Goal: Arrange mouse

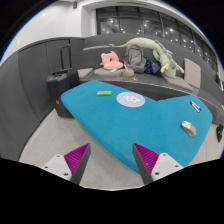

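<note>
An office-like room: teal table point(120, 115), grey partitions point(45, 62), glass-walled rooms point(150, 22) behind.

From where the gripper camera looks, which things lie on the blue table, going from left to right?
Small green item → round white disc → mouse near the right end of the blue table. The gripper is open and holds nothing.

No text, brand, number or sign can be read. The teal surface point(140, 120) bears a round white mark point(130, 99) near its middle, but whatever is printed in it is too small to make out. A small yellow-green tag point(103, 92) nearer the far edge shows no legible writing either.
</note>
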`<state>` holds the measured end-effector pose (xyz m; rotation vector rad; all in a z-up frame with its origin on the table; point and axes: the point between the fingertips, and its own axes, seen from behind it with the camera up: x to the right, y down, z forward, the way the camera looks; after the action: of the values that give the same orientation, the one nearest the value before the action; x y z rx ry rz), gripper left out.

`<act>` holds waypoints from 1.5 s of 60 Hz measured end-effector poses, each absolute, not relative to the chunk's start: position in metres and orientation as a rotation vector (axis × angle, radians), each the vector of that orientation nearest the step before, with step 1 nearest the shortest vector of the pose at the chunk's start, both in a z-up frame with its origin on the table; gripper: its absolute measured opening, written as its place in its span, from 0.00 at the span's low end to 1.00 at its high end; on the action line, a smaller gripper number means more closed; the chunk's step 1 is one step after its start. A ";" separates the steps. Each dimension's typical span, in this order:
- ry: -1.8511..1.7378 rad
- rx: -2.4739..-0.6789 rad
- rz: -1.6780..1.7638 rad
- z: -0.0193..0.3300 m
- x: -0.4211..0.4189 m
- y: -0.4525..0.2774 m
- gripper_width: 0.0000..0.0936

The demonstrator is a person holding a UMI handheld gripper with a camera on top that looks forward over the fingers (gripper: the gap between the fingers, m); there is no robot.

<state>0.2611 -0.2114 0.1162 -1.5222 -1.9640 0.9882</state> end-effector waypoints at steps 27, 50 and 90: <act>-1.729 -1.596 0.911 0.119 0.240 -0.032 0.91; -1.602 -1.669 0.797 0.086 0.222 0.136 0.92; -1.649 -1.593 0.774 -0.013 0.051 0.216 0.92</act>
<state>0.0508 0.2160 -0.0125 -1.5927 -1.6490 0.7735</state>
